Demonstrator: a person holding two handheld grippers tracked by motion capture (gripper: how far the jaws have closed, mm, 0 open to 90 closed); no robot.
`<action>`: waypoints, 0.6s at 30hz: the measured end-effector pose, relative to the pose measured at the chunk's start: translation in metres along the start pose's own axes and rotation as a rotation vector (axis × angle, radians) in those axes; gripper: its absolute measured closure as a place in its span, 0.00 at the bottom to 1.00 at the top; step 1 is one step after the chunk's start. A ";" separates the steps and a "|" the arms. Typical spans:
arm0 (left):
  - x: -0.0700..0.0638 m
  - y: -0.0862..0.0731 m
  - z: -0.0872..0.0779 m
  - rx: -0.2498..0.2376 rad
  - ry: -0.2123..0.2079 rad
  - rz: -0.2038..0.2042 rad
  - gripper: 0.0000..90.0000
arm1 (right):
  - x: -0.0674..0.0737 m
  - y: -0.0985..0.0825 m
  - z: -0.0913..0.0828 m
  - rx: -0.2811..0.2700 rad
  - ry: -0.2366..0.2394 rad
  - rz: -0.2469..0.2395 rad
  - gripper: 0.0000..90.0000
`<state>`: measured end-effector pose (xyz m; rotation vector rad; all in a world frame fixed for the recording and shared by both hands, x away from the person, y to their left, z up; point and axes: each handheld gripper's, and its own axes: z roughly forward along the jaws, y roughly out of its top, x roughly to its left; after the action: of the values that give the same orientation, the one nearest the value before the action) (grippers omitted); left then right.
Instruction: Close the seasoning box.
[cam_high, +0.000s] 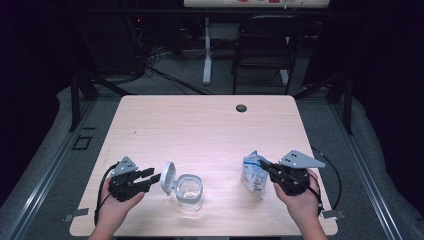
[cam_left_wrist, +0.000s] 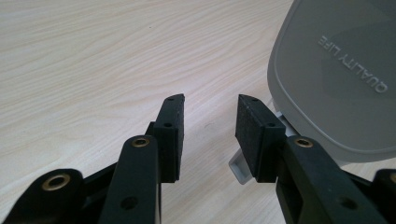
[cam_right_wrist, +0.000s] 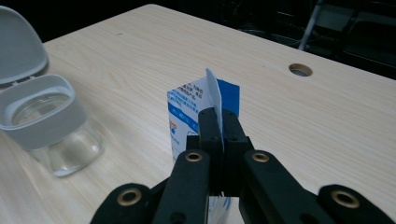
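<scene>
A blue-and-white pouch (cam_high: 254, 173) is stood upright on the near right part of the desk (cam_high: 205, 130), and its thin upper edge is pinched flat between the closed jaws of the right gripper (cam_high: 266, 167). In the right gripper view the pouch (cam_right_wrist: 196, 112) is printed with small lettering that is too fine to be read, and its lower part is hidden behind the black jaws. The right gripper is held low and roughly level, pointed left and slightly away, by a hand (cam_high: 300, 202) whose forearm is cut off at the bottom edge of the high view.

To the left of the pouch, well apart from it, a clear glass jar (cam_high: 190, 193) with a grey plastic collar is seen near the desk's front edge. Its grey rounded lid (cam_high: 168, 177) is hinged open and tilted up on the jar's left side. The words "QUALITY LIFE" are moulded into the lid (cam_left_wrist: 336, 74), which is cut off at the right edge of the left gripper view.

The left gripper (cam_high: 151, 177) is held level just left of the lid, pointed towards it, with its jaws partly apart and nothing between the rough black pads (cam_left_wrist: 250, 128). Whether the right-hand pad touches the lid's hinge cannot be told.

The desk is of pale wood grain with a round cable hole (cam_high: 241, 108) near its far edge.
</scene>
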<state>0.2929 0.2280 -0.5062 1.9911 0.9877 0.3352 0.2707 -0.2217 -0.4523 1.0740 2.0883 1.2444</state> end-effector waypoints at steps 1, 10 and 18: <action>0.000 0.000 0.000 -0.003 0.000 -0.002 0.70 | 0.002 0.001 0.001 -0.004 0.012 -0.003 1.00; 0.000 0.001 -0.002 -0.007 0.000 -0.004 0.70 | 0.024 0.004 0.007 -0.008 0.099 -0.045 1.00; 0.000 0.001 -0.002 -0.006 0.000 -0.001 0.70 | 0.025 -0.004 0.005 -0.020 0.126 -0.050 1.00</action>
<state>0.2925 0.2288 -0.5046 1.9849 0.9864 0.3368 0.2585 -0.1997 -0.4582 0.9507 2.1765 1.3366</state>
